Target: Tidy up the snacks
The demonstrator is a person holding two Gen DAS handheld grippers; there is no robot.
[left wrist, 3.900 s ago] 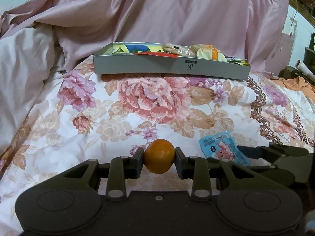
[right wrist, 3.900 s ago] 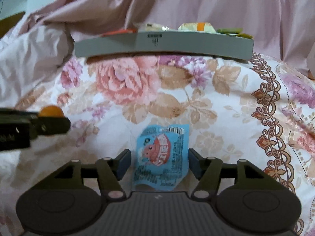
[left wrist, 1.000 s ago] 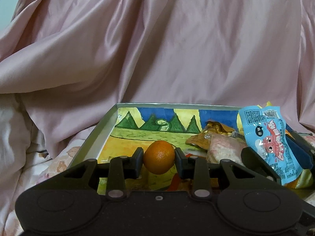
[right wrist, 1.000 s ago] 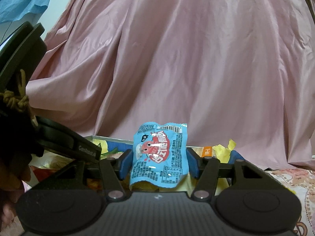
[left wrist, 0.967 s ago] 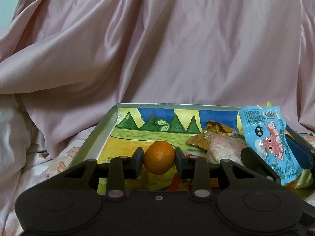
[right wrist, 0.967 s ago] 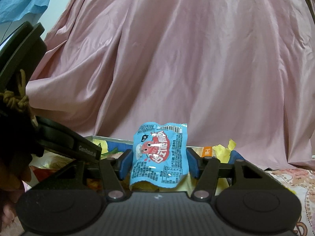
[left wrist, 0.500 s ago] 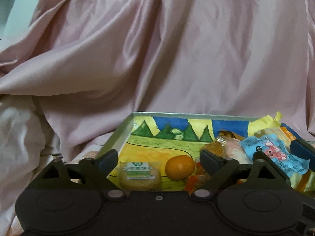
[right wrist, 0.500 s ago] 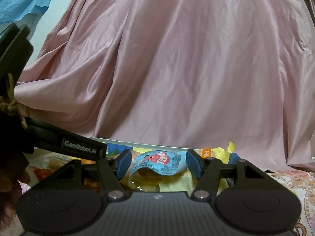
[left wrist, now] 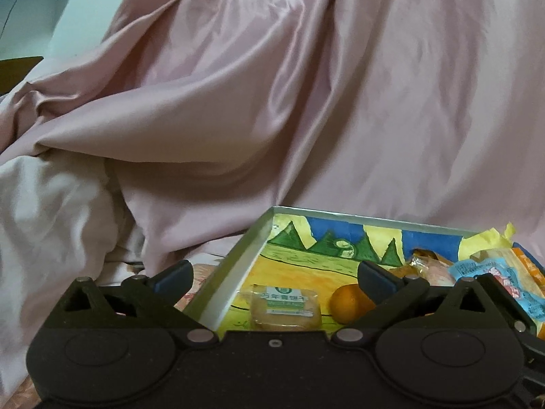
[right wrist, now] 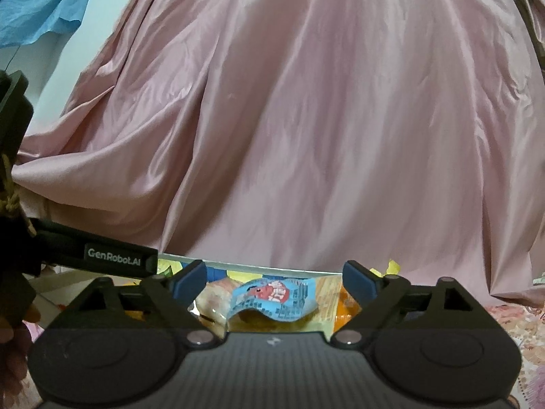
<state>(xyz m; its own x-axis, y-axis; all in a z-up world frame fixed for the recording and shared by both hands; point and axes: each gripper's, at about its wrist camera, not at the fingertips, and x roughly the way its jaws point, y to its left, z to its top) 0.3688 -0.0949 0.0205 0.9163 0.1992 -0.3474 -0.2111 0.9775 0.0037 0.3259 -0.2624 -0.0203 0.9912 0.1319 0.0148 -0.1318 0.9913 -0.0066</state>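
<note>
Orange round mandarin [left wrist: 349, 303] and blue foil snack packet [right wrist: 272, 294] lie in painted tray [left wrist: 238, 259]; left gripper [left wrist: 274, 274] and right gripper [right wrist: 274, 277] jaws spread (empty), should lift straight clear.

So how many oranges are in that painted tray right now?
1. The orange lies on the tray floor, right of a clear-wrapped pastry, partly behind the open left gripper. Others may be hidden under the wrapped snacks to the right.

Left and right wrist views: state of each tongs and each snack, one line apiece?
Left tongs: open, empty.
Right tongs: open, empty.
Orange: released, resting in the tray.
Blue snack packet: released, lying on other snacks in the tray.
Wrapped pastry: sealed, lying flat beside the orange.
</note>
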